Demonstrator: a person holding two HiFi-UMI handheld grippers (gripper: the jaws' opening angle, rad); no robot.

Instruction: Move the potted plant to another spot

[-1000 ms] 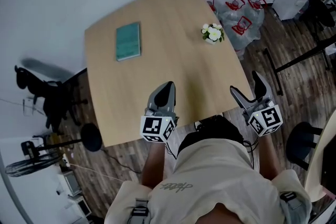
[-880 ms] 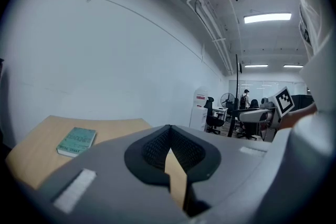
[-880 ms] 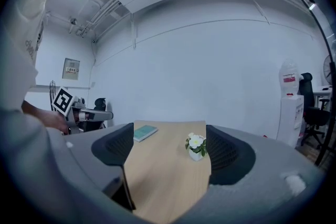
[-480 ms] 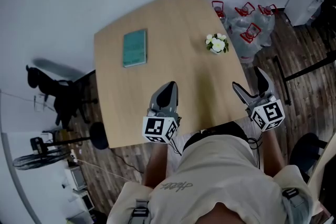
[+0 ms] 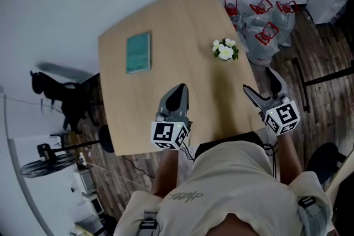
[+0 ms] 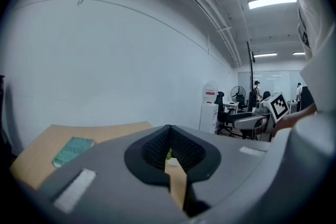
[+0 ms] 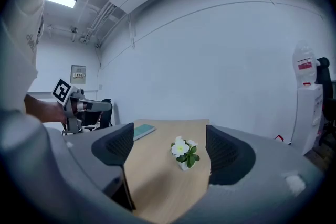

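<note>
Person's wearing a loose beige tee with short sleeves and small script print across it. The left gripper and right gripper are both sporting grey shells, black mesh-textured pads and a white cube with black square markers, with a thin black cable trailing off the left one

We see a light wooden table with a rounded far corner. Two things rest on it, well apart. A teal book lies flat toward the left side, and a small potted plant with white flowers stands upright near the right edge.
</note>
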